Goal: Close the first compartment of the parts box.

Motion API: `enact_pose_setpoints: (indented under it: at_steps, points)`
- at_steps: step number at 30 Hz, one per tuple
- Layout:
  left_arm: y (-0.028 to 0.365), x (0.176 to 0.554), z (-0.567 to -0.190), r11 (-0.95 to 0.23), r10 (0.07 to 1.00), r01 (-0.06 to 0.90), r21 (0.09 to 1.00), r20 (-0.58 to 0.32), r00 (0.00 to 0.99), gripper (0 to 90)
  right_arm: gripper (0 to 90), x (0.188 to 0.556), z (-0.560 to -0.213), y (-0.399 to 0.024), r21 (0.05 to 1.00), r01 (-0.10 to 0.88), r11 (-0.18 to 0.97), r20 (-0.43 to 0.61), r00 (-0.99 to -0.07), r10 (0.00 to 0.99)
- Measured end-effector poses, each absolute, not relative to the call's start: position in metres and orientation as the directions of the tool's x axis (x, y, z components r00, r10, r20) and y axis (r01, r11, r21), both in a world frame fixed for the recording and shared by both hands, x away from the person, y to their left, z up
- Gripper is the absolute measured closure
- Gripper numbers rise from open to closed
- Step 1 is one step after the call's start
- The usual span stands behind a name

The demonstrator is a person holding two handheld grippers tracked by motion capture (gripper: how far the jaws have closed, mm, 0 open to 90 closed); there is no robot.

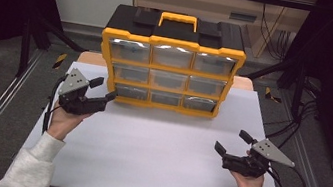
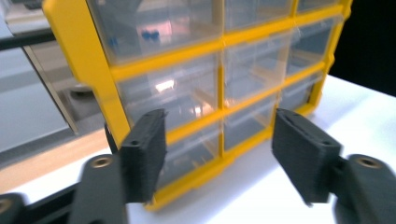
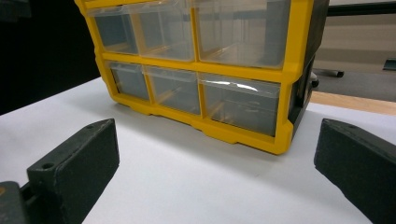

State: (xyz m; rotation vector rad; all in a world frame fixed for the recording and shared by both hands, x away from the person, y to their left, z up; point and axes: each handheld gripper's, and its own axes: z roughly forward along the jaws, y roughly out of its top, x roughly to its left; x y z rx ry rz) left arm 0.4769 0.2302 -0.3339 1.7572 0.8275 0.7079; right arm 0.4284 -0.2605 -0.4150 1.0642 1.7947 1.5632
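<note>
A yellow-framed drawer cabinet [image 1: 170,68] with clear plastic drawers in three rows, a black top and a yellow carry handle [image 1: 178,20] stands at the back of the white table [image 1: 154,157]. My left gripper [image 1: 104,89] is close to the cabinet's lower left corner, open, with nothing between its pads. In the left gripper view the jaws [image 2: 224,156] stand apart in front of the cabinet's [image 2: 93,60] lower left drawers, and small blue items show in an upper drawer [image 2: 148,34]. My right gripper [image 1: 233,141] rests open low over the table at the right, well short of the cabinet [image 3: 289,70].
Metal rails run along the floor on both sides of the table. A wooden board edge [image 1: 90,57] shows behind the cabinet. Cables trail from both grippers and hang at the back right. Bare table surface lies between the two hands.
</note>
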Motion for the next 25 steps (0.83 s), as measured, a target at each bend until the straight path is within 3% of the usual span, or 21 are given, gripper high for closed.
enact_pose_setpoints:
  at_steps: [10, 25]
  points:
    - [0.245, 0.457, -0.364, -0.225, 0.798, 0.239, 0.945, 0.038, 0.601, 13.8, 0.5, 0.428, -0.416, -0.260, 0.975, 0.221, 0.027, 0.102, -0.550, 0.829]
    - [0.262, 0.448, -0.389, -0.185, 0.806, 0.249, 0.951, 0.002, 0.591, 8.0, 0.5, 0.427, -0.415, -0.260, 0.974, 0.227, 0.019, 0.111, -0.545, 0.831]
